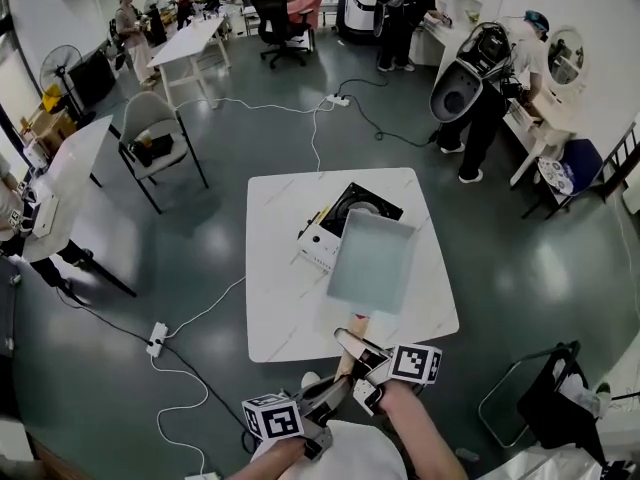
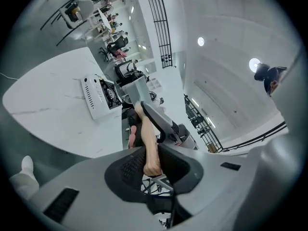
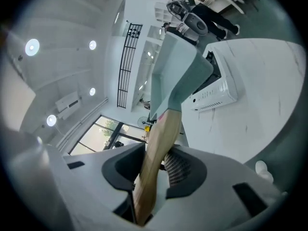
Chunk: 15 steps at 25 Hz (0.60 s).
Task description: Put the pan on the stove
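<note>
A pale grey-green rectangular pan (image 1: 372, 260) with a wooden handle (image 1: 357, 326) hangs tilted over the white table (image 1: 285, 318), its far edge overlapping the stove (image 1: 340, 218). The stove is a white box with a black top. Both grippers hold the handle: my right gripper (image 1: 360, 352) is shut on it nearer the pan, and my left gripper (image 1: 336, 386) is shut on its end. In the left gripper view the handle (image 2: 147, 138) runs from my left gripper (image 2: 151, 166) up past the right gripper to the pan (image 2: 137, 88), beside the stove (image 2: 98, 97). In the right gripper view my right gripper (image 3: 153, 173) clamps the handle (image 3: 161, 138) below the pan (image 3: 178, 66), with the stove (image 3: 214, 93) behind.
A cable and power strips (image 1: 157, 338) lie on the floor left of the table. A chair (image 1: 150, 133) and side tables (image 1: 70, 198) stand at the left. Several people work at the back and right. A dark bag on a frame (image 1: 550, 403) sits at the lower right.
</note>
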{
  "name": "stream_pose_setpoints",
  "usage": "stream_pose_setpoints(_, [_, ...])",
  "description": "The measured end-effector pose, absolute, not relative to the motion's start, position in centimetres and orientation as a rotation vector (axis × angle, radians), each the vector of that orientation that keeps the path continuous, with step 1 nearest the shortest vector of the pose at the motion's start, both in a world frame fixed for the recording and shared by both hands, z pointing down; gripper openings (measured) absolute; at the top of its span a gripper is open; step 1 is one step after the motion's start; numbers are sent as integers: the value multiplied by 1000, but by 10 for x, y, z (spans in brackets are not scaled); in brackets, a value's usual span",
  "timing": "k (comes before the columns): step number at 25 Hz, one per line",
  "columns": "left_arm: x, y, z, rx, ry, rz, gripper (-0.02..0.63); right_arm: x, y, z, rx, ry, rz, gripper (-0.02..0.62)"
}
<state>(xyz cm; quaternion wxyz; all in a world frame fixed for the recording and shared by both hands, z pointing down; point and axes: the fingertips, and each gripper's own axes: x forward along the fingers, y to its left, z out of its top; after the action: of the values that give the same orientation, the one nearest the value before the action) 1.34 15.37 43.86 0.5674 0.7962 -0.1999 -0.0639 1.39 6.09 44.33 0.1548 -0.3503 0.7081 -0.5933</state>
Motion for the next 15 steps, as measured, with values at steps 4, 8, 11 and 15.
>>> stream_pose_setpoints(4, [18, 110, 440, 1873, -428, -121, 80, 20, 17, 446, -1028, 2004, -1695, 126])
stream_pose_setpoints(8, [28, 80, 442, 1866, -399, -101, 80, 32, -13, 449, -1047, 1991, -1700, 126])
stream_pose_setpoints(11, [39, 62, 444, 1855, -388, -104, 80, 42, -30, 453, -1037, 1987, -1711, 126])
stream_pose_setpoints(15, [57, 47, 446, 1844, -378, -84, 80, 58, -46, 455, -1021, 1991, -1732, 127])
